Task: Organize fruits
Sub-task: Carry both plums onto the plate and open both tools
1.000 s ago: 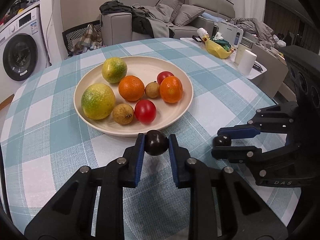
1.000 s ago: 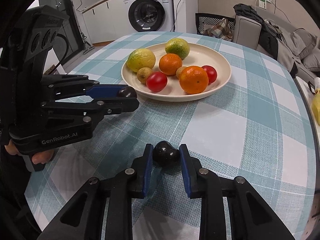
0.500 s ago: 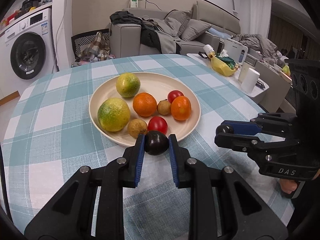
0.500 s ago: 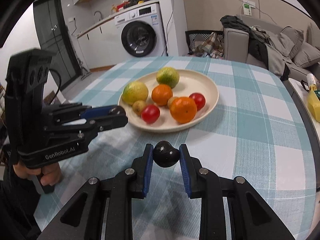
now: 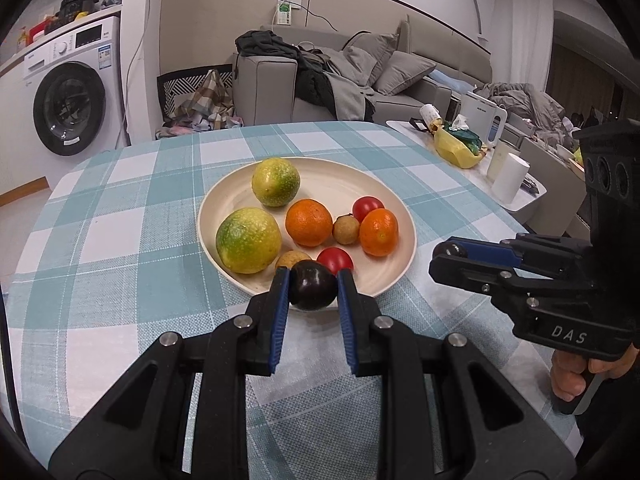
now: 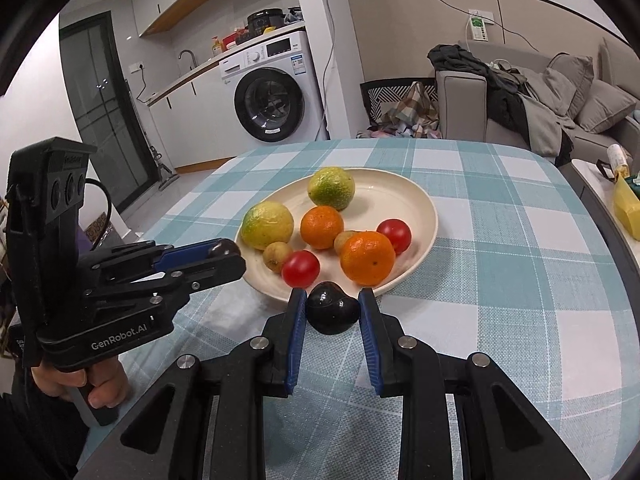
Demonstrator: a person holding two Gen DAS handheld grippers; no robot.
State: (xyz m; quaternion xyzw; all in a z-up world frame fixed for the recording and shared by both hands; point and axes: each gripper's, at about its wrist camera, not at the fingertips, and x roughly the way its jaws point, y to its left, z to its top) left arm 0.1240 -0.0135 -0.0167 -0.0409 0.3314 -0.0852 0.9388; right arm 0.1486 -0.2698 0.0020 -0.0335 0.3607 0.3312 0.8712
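Note:
A cream plate (image 5: 384, 188) (image 6: 412, 188) on the checked tablecloth holds two yellow-green citrus fruits (image 5: 248, 240), two oranges (image 5: 309, 222), two red tomatoes (image 5: 335, 260) and two small brown fruits (image 5: 346, 230). My left gripper (image 5: 313, 286) is shut on a dark purple plum (image 5: 313, 285), held above the plate's near rim. My right gripper (image 6: 332, 314) is shut on a second dark plum (image 6: 332, 314), just short of the plate's near edge. Each gripper also shows in the other's view: the right gripper (image 5: 450, 256) at the right, the left gripper (image 6: 226, 254) at the left.
The round table (image 5: 120, 240) carries only the plate. A side table (image 5: 472, 160) to the right holds a yellow bag, a white cup and a kettle. Behind stand a washing machine (image 5: 72, 108), a sofa (image 5: 360, 80) with clothes and a basket of laundry (image 5: 200, 100).
Both grippers have risen and tipped up with their plums, so the plate now sits lower and closer to the fingertips in both views and more of the room shows.

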